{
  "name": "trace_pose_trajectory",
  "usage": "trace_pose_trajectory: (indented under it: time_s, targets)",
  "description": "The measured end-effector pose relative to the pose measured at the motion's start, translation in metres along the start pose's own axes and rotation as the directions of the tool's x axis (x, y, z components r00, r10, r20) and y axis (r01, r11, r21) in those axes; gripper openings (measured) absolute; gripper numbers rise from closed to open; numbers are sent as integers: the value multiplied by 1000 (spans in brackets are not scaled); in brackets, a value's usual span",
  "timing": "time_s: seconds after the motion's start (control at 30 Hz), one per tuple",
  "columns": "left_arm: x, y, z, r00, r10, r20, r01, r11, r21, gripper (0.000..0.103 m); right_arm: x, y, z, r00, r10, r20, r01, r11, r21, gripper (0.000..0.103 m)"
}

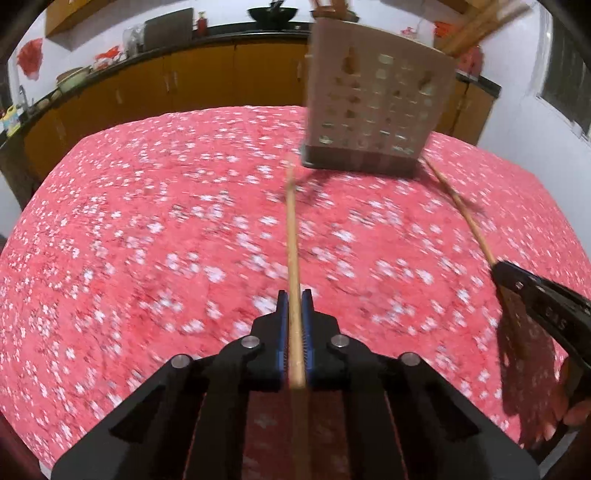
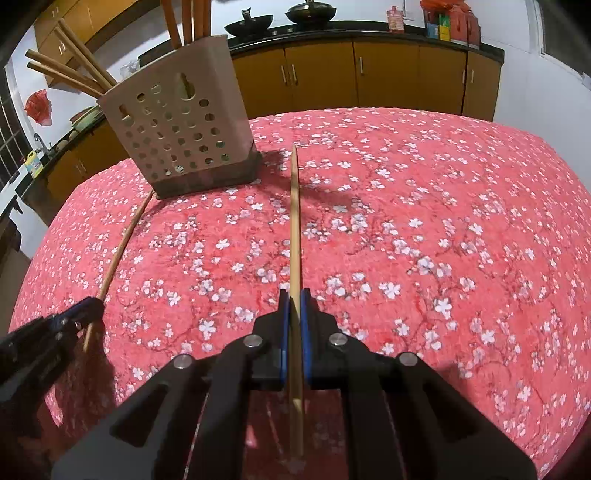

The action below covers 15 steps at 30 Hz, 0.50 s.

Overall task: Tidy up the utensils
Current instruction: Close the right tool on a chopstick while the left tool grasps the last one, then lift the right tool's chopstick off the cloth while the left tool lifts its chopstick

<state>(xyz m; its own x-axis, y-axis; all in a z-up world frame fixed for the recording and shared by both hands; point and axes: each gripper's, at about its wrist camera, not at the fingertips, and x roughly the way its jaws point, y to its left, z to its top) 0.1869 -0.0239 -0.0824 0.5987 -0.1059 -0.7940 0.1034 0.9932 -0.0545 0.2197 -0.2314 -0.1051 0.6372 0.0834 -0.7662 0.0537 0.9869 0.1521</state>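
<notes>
A beige perforated utensil holder (image 1: 376,107) (image 2: 181,125) stands on the red floral tablecloth and holds several wooden chopsticks (image 2: 74,70). My left gripper (image 1: 294,299) is shut on a wooden chopstick (image 1: 291,229) that points forward toward the holder. My right gripper (image 2: 294,299) is shut on another wooden chopstick (image 2: 294,221), its tip just right of the holder's base. Each gripper shows in the other's view: the right one (image 1: 509,277) with its chopstick (image 1: 458,206), the left one (image 2: 88,306) with its chopstick (image 2: 122,251). The left wrist view is motion-blurred.
The table (image 2: 443,221) is covered in red cloth with white blossoms. Behind it runs a dark counter (image 2: 369,35) over orange cabinets (image 2: 388,74), with woks (image 2: 310,13), jars and packets on top. A window (image 1: 569,74) is at the right.
</notes>
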Motion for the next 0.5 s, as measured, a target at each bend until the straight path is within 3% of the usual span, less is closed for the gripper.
trace_pose_trajectory:
  time_s: [0.17, 0.5]
  targets:
    - [13, 30, 20, 999, 54, 3, -54, 998, -36, 8, 6, 3, 7, 1000, -5, 1, 5, 1000, -19, 7]
    - [25, 54, 37, 997, 67, 27, -66, 997, -40, 9, 18, -1, 17, 999, -35, 27, 36, 999, -38, 8]
